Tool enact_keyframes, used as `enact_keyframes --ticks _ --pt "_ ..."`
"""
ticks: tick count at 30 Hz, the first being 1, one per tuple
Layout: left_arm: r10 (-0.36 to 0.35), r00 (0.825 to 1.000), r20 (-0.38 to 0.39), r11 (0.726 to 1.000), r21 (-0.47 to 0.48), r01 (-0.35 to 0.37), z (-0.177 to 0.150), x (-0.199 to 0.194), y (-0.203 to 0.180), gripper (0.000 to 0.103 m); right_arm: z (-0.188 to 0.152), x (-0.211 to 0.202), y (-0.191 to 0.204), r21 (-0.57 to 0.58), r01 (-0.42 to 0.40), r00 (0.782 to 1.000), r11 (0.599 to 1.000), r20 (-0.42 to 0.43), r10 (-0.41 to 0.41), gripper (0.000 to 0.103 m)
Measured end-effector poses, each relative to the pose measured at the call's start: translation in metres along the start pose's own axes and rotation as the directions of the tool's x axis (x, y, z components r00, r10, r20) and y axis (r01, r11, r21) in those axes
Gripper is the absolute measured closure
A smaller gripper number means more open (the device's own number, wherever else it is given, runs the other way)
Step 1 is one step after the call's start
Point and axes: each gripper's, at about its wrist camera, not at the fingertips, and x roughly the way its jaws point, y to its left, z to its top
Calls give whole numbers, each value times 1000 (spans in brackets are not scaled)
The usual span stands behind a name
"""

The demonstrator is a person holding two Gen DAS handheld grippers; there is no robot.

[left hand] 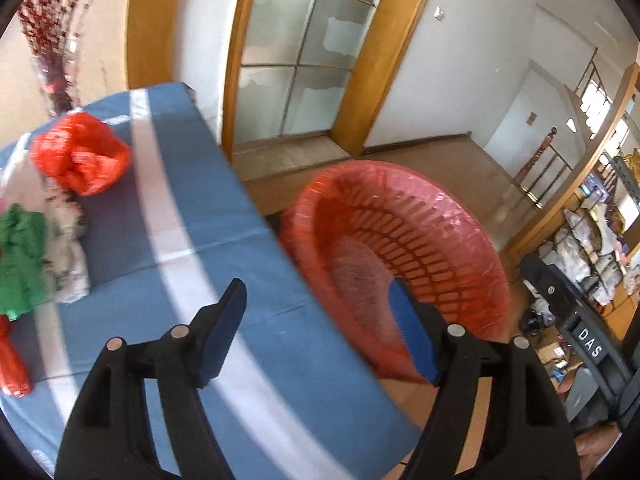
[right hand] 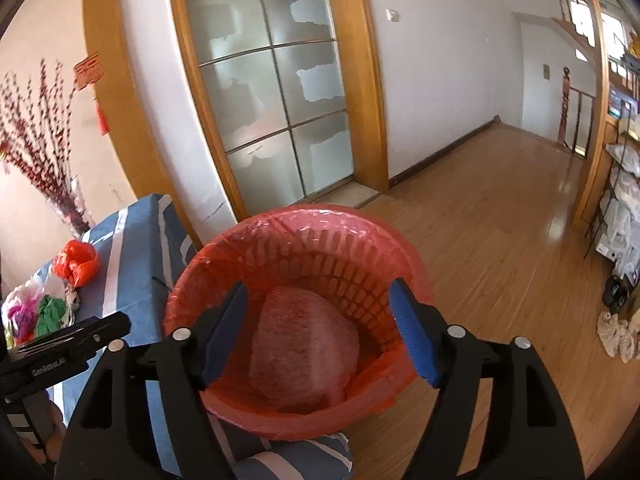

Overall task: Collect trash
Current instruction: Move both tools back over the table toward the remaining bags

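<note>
Far left on the blue striped surface (left hand: 248, 240): green bag (left hand: 20, 260), white bag (left hand: 66, 256), crumpled red bag (left hand: 80, 152). Left tool (left hand: 316, 330) wide open, empty, at surface edge. Right: red lined bin (right hand: 296, 312) on floor, right tool (right hand: 318, 330) open, empty above it. Seemingly between pickups; next, reaching left for the red bag.

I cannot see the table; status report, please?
Left gripper, right gripper open, empty. Crumpled red plastic bag on blue-striped table. Red lined basket clear.
</note>
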Motion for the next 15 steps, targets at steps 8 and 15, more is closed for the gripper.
enact_keyframes --ticks 8,15 --pt "151 983 101 989 -23 -149 -17 -51 45 24 -7 -1 55 -111 -89 996 990 -15 88 24" --pt "276 946 167 960 -101 -262 -31 -97 98 22 -16 1 111 -180 -196 980 964 -58 189 24"
